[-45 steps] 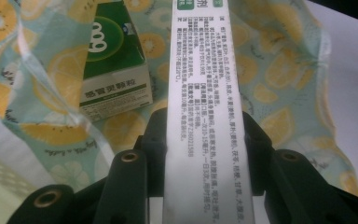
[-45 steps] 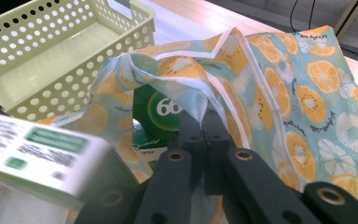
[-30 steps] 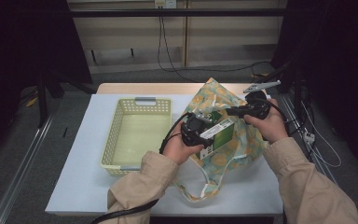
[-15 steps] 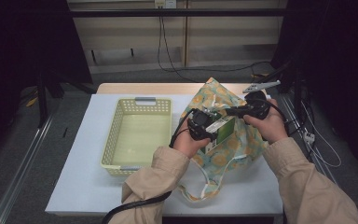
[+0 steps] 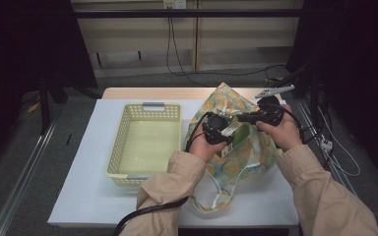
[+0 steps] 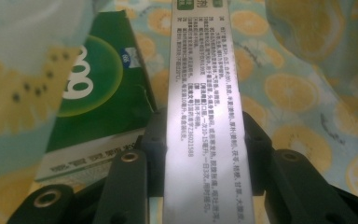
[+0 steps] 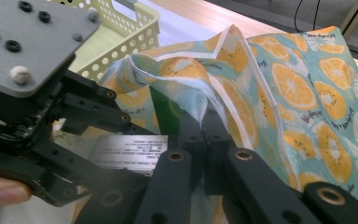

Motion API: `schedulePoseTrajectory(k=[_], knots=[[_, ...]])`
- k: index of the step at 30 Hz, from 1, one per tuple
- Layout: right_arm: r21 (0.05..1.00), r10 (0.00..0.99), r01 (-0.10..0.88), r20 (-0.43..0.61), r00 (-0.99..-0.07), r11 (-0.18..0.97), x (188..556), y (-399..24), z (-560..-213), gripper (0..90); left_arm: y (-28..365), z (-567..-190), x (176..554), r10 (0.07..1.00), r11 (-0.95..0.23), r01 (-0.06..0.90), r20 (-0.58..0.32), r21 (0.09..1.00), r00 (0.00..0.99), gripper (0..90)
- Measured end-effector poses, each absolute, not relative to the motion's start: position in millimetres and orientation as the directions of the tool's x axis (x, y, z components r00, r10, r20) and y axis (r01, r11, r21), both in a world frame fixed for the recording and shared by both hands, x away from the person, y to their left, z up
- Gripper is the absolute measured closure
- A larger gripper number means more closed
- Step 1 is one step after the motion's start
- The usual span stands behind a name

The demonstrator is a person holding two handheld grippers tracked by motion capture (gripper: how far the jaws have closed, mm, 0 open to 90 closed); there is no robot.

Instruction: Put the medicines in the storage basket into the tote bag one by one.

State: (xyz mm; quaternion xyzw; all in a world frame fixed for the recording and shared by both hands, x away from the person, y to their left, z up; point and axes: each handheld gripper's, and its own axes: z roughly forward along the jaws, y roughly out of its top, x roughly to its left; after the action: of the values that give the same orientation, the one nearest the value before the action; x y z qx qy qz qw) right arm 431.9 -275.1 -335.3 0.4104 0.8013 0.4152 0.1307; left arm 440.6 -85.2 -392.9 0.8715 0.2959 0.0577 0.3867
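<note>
Right hand-held gripper point(image 7: 205, 128) pinched tight on the rim of the orange-print bag point(image 5: 256, 147), keeping the mouth open. Left hand-held gripper point(image 6: 205, 140) clamped on a silver-sided box point(image 6: 200, 93) at that mouth, beside a green carton point(image 6: 98, 88) inside. Yellow basket point(image 5: 145, 105) close by on the worktop point(image 5: 83, 196), probably for the bag's contents.

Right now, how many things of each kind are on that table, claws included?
Fabric bags with orange-slice print: 1
Yellow plastic baskets: 1
Green-and-white boxes: 1
Hand-held claws, left claw and right claw: 2
Total: 5
</note>
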Motion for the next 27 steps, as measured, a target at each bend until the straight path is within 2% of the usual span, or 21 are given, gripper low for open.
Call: schedulePoseTrajectory(k=[6,7,10,15,20,27], knots=[[0.772,0.772,0.555,0.136,-0.621,0.311,433.3,-277.5,-336.4,90.0,-94.9,-403.9,446.8,0.542,-0.497,0.455,-0.145,0.739,0.828,61.3],[0.77,0.771,0.555,0.133,-0.623,0.316,433.5,-277.5,-336.7,90.0,-96.4,-404.6,445.2,0.549,-0.491,0.455,-0.142,0.743,0.824,57.1],[0.768,0.768,0.555,0.133,-0.626,0.319,433.7,-277.2,-337.7,90.0,-95.8,-401.5,440.4,0.534,-0.511,0.446,-0.136,0.735,0.835,36.0],[0.768,0.768,0.557,0.138,-0.626,0.316,434.1,-275.7,-341.3,90.0,-84.2,-390.8,428.6,0.515,-0.525,0.432,-0.131,0.733,0.847,23.2],[0.767,0.771,0.559,0.137,-0.622,0.315,433.0,-276.9,-342.9,90.0,-63.3,-385.6,411.4,0.499,-0.518,0.431,-0.149,0.739,0.854,17.5],[0.757,0.777,0.57,0.135,-0.615,0.32,431.8,-277.7,-349.1,90.0,-38.0,-380.9,388.8,0.468,-0.534,0.415,-0.151,0.737,0.871,14.7]])
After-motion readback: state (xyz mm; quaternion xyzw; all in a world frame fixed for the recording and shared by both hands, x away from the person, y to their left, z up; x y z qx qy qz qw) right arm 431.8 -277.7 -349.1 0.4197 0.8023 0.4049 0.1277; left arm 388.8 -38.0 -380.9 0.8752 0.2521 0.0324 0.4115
